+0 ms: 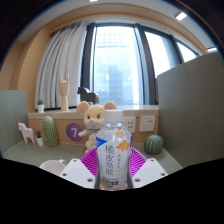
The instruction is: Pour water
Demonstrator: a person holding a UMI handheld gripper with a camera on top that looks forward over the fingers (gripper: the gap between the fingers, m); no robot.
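A clear plastic bottle (113,155) with a blue-and-orange label and a pale cap stands upright between my fingers. My gripper (112,166) is shut on the bottle; both magenta pads (91,162) press against its sides. The bottle is lifted in front of the scene. No cup or other vessel shows in this view; the bottle and fingers hide what lies just ahead and below.
Beyond the bottle a plush rabbit (94,122) sits on a light table (40,152), with a green cactus toy (50,131), a small white horse figure (24,131), a green striped ball (153,144) and a purple sign (74,130). Grey partitions stand at both sides, windows behind.
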